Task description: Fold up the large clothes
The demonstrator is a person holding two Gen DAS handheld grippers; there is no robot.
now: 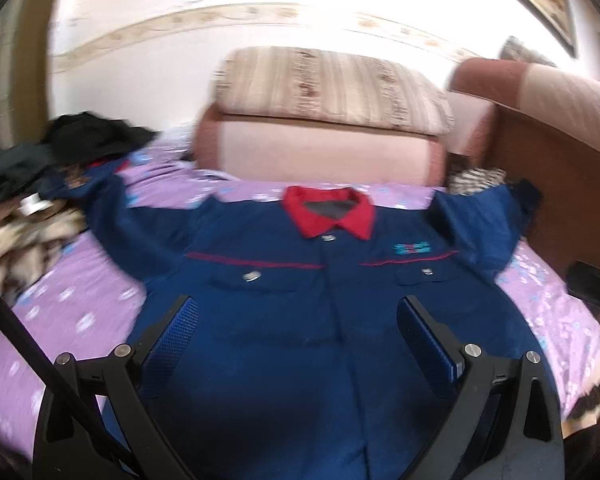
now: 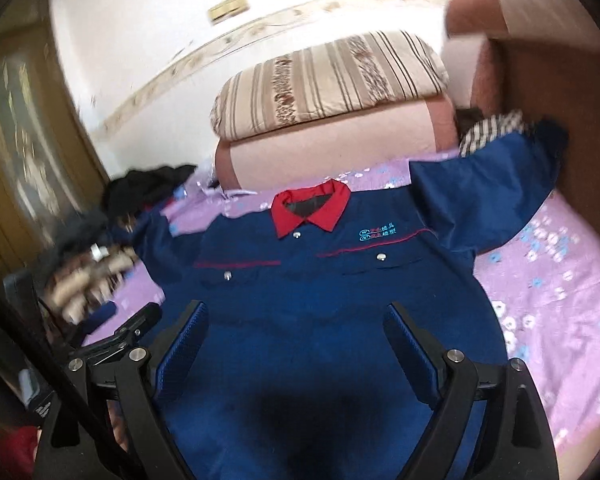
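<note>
A navy work jacket (image 1: 284,312) with a red collar (image 1: 328,212) lies face up and spread flat on the purple flowered bedsheet (image 1: 60,304), both sleeves stretched outward. It also shows in the right wrist view (image 2: 320,312) with its collar (image 2: 310,210). My left gripper (image 1: 298,312) is open and empty, hovering above the jacket's lower front. My right gripper (image 2: 296,316) is open and empty, also above the lower front. The left gripper's black body (image 2: 136,328) shows at the left in the right wrist view.
A pile of dark and patterned clothes (image 1: 32,184) lies on the bed's left side. Folded striped and pink quilts (image 1: 328,120) are stacked behind the collar. A brown headboard (image 1: 560,176) stands at the right. A checkered cloth (image 2: 492,132) lies by the right sleeve.
</note>
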